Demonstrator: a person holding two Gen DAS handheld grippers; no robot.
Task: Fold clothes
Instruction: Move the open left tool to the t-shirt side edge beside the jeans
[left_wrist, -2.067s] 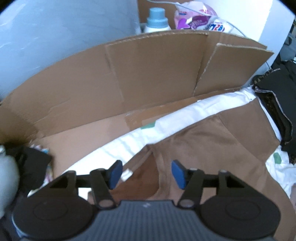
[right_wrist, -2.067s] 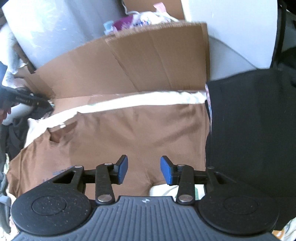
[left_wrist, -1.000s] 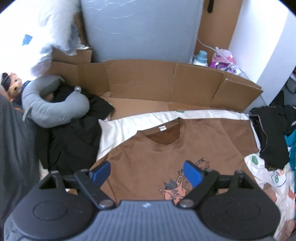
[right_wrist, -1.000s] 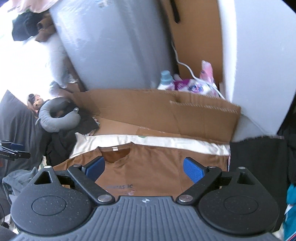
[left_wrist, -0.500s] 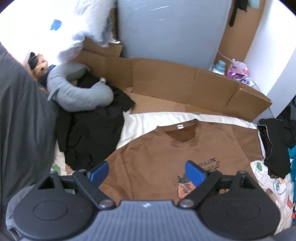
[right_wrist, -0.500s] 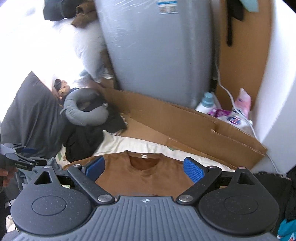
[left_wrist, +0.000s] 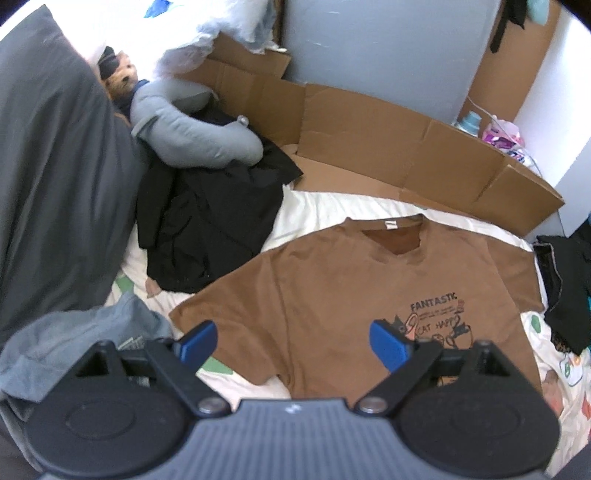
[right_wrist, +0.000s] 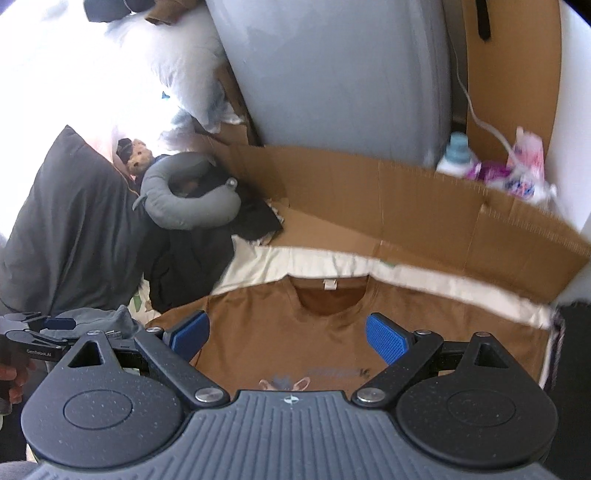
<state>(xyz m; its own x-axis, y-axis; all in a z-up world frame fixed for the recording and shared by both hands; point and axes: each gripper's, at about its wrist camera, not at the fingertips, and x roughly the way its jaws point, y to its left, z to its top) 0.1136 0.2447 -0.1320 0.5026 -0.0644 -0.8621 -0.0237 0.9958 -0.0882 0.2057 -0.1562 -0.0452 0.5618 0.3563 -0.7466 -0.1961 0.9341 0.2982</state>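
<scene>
The brown printed cotton T-shirt (left_wrist: 332, 295) lies flat, face up on the white bedsheet (left_wrist: 325, 206). Both the left gripper (left_wrist: 293, 341) and the right gripper (right_wrist: 286, 334) hover wide, empty; pinch only 1 sleeve layer.

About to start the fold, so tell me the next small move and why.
Probably lower the left gripper to the shirt's left sleeve and pinch its edge. The shirt lies flat, print up, both sleeves spread, no fold made. Both the left and the right gripper are open, empty and above the cloth, and that sleeve lies nearest the left one.
</scene>
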